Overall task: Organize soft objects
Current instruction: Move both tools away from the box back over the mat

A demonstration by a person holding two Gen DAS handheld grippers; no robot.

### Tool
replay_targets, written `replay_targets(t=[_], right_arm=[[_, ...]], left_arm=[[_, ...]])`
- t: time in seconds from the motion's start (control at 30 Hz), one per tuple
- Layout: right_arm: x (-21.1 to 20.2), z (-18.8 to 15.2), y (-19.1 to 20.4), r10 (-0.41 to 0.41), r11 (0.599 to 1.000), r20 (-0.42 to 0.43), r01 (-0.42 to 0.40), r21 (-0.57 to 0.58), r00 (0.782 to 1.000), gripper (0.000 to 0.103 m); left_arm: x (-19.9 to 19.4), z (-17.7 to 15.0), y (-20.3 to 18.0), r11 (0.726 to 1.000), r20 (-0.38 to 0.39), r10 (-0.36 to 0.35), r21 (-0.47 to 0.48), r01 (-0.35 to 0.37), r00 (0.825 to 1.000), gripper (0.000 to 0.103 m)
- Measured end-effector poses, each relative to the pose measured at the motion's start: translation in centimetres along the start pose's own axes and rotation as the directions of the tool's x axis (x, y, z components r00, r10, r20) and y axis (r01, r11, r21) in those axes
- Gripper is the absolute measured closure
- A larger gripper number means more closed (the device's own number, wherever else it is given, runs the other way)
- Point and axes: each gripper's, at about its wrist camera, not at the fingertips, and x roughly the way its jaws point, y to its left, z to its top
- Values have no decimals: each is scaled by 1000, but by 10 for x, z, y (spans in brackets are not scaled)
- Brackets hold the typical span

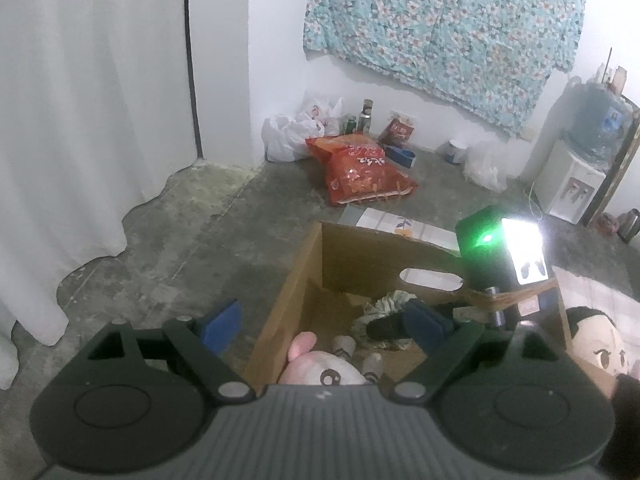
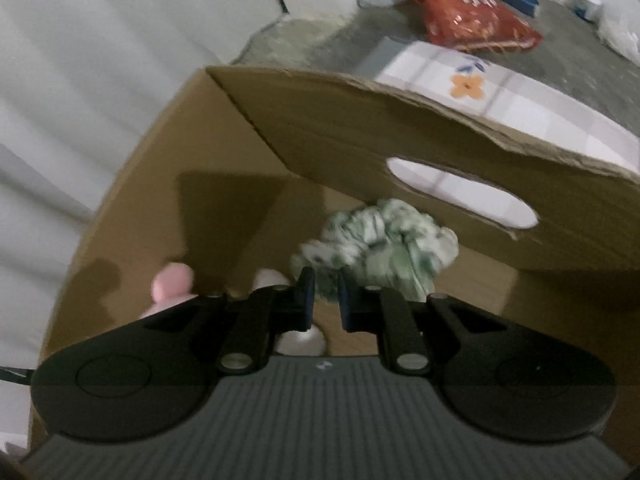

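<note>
Both of my claws hang over the cardboard box point(image 1: 296, 292). My left gripper point(image 1: 320, 324) has its blue pads spread wide with nothing between them, one pad over the bare concrete floor point(image 1: 192, 240) outside the box's left wall, the other over the inside of the box. My right gripper point(image 2: 323, 296) reaches down into the box with its pads drawn close, a narrow gap left between them; the green-and-white scrunchie point(image 2: 380, 244) lies just beyond the tips, and I cannot tell whether any of its fabric is pinched, since that view is blurred. Seen from my left wrist, the scrunchie point(image 1: 386, 306) sits near the far wall with the handle cut-out, beside a dark item I cannot make out. A pink plush toy point(image 1: 320, 368) lies in the near part of the box, one ear sticking up. Outside the box on the right, a doll with black hair point(image 1: 596, 344) lies on a pale sheet. Farther off on the floor are a red snack bag point(image 1: 360, 168) and white plastic bags point(image 1: 288, 136) against the wall, and a water dispenser point(image 1: 576, 176) on the right.
</note>
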Motion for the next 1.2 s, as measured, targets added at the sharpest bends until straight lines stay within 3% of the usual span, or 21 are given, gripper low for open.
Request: replay_targets(t=[0.1,0.17,0.27,0.43,0.53,0.77,0.97,1.07,1.13,1.2], right_arm=[[-10,1,6,10,1000,43,-9,-25,999,88],[-27,-2,11,-3,998,81,8,-60,997,81],[-62,-9,17,-7,993,146,23,-112,989,61],[-138,-33,24,-54,981,288,104,-162,956,46],[-191,-59,24,-87,975,367,154,-158,926,30],[-321,-163,21,-217,948,522,306,-88,825,11],[-399,-275,0,-335,931,558,360,69,760,1],[-420,-328,-9,-415,901,558,409,144,718,1],[-427,-359,-17,-458,884,543,426,192,704,1],[-433,-390,-26,-480,876,518,420,238,708,1]], left_arm=[[-1,0,-1,1000,6,-4,1,4,1000,13],[-6,-1,-3,1000,19,-10,4,10,1000,13],[-22,-4,-8,999,50,-33,5,33,998,13],[-68,-12,-22,997,127,-81,30,77,989,8],[-101,-20,-34,992,172,-121,50,114,978,5],[-182,-62,-81,963,233,-252,157,219,939,1],[-224,-107,-126,922,220,-359,236,308,907,0],[-232,-130,-148,899,179,-405,255,355,897,0],[-233,-145,-162,882,145,-436,264,390,888,0],[-233,-157,-177,866,114,-460,279,416,881,0]])
